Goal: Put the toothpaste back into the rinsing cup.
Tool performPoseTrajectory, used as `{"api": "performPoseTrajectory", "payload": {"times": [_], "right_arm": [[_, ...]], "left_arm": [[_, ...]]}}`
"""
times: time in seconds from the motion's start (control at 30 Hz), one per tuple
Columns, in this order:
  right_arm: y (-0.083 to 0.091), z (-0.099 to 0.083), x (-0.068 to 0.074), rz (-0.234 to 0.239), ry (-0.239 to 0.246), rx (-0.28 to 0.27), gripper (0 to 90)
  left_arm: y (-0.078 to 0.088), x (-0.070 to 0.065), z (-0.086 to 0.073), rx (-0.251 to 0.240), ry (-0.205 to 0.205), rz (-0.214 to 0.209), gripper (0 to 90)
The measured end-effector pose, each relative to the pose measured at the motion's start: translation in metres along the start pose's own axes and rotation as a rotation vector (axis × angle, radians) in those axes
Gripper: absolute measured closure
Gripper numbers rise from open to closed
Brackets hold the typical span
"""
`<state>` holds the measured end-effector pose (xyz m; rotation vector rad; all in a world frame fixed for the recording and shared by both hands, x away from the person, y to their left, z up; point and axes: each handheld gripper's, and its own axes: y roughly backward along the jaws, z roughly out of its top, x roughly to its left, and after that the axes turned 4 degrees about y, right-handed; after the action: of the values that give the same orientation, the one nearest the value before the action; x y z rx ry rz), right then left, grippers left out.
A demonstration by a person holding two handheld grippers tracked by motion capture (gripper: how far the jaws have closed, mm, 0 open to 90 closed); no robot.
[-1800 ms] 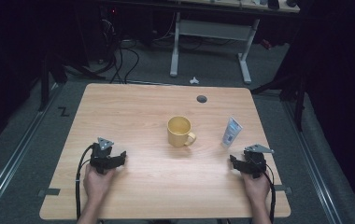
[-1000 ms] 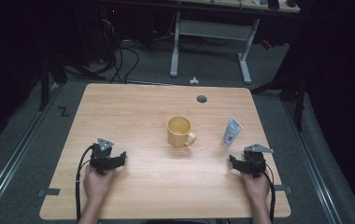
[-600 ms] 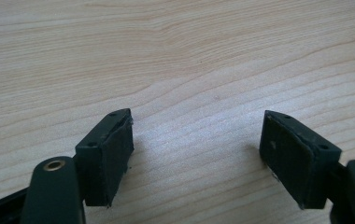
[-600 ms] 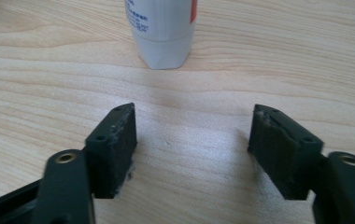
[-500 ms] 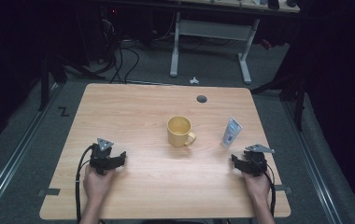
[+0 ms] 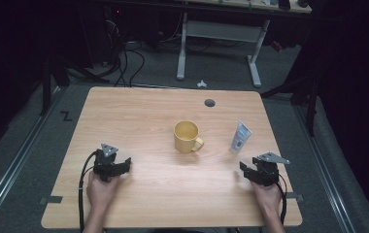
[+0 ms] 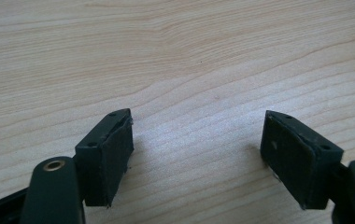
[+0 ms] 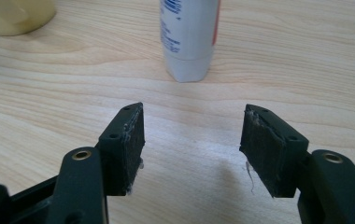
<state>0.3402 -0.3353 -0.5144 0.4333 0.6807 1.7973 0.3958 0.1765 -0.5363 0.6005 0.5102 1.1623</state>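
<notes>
High view: yellow mug (image 6: 187, 136) sits mid-table, white tube (image 6: 241, 137) upright to its right. Right gripper (image 6: 254, 170) rests near the tube, jaws apart, empty; left gripper (image 6: 117, 167) likewise spread over bare wooden table (image 6: 139, 116).

Left tongs (image 6: 125, 165) and right tongs (image 6: 243, 169) rest low, jaws spread apart.

Table (image 6: 139, 116) pale wood-grain, matt; mug (image 6: 186, 136) possibly glazed ceramic; tube (image 8: 189, 35) glossy plastic.
</notes>
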Motion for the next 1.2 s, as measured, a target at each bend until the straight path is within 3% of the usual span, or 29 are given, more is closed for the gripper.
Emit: {"api": "performPoseTrajectory", "payload": {"times": [0.47,0.77,1.2], "right_arm": [[0.003,0.007,0.011,0.016,-0.01,0.004,35.9],[0.009,0.02,0.012,0.032,-0.033,-0.046,31.8],[0.008,0.044,0.011,0.026,-0.016,-0.09,26.5]], "left_arm": [[0.0,0.0,0.0,0.001,0.001,-0.003,26.0],[0.0,0.001,0.0,0.002,0.001,-0.005,26.1],[0.0,0.001,0.0,0.001,0.001,-0.005,25.9]]}}
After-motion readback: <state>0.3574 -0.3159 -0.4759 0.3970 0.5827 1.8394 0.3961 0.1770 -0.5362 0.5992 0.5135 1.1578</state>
